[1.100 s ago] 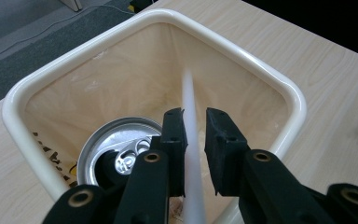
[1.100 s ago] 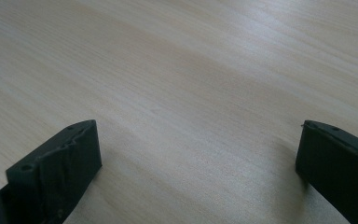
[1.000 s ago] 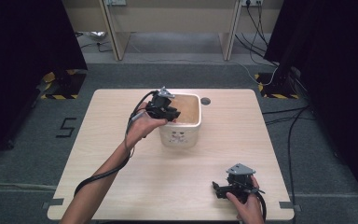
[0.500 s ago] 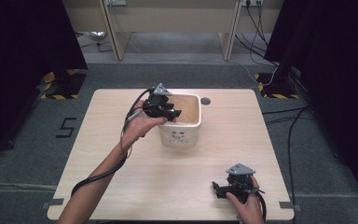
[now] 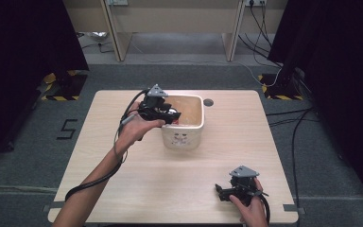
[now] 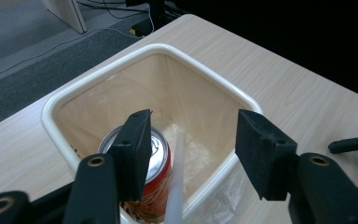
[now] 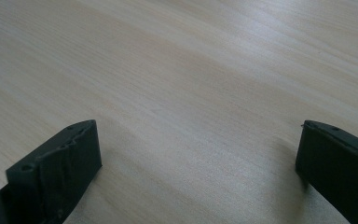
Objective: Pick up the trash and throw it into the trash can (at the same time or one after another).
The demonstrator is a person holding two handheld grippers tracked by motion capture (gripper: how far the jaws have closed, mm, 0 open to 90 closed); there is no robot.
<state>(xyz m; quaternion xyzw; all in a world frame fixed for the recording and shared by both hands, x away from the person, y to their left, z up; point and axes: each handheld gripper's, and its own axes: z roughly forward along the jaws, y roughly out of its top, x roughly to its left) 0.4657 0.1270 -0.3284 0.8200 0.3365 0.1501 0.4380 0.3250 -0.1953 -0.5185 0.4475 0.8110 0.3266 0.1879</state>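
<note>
Opening over the last second, the left gripper point(image 6: 193, 140) has lifted a little above the cream plastic lined bin point(image 6: 74, 88); its jaws now stand half apart, holding nothing. Inside that bin lies the red drink can point(image 6: 156, 172), so the drop looks done. Well away from the bin, the right gripper point(image 5: 236, 189) rests wide open and empty on the wooden table point(image 5: 227, 156)

The tub point(image 5: 183, 137) stands on the table point(image 5: 123, 189) near the far edge, about midway between the left and right edges. Inside it a can point(image 6: 156, 161) stands upright against the near-left wall, on a loose liner point(image 6: 191, 149). The left gripper point(image 5: 170, 115) hangs over the tub's left rim. The right gripper point(image 5: 220, 192) sits close to the near edge, toward the right corner, well apart from the tub
</note>
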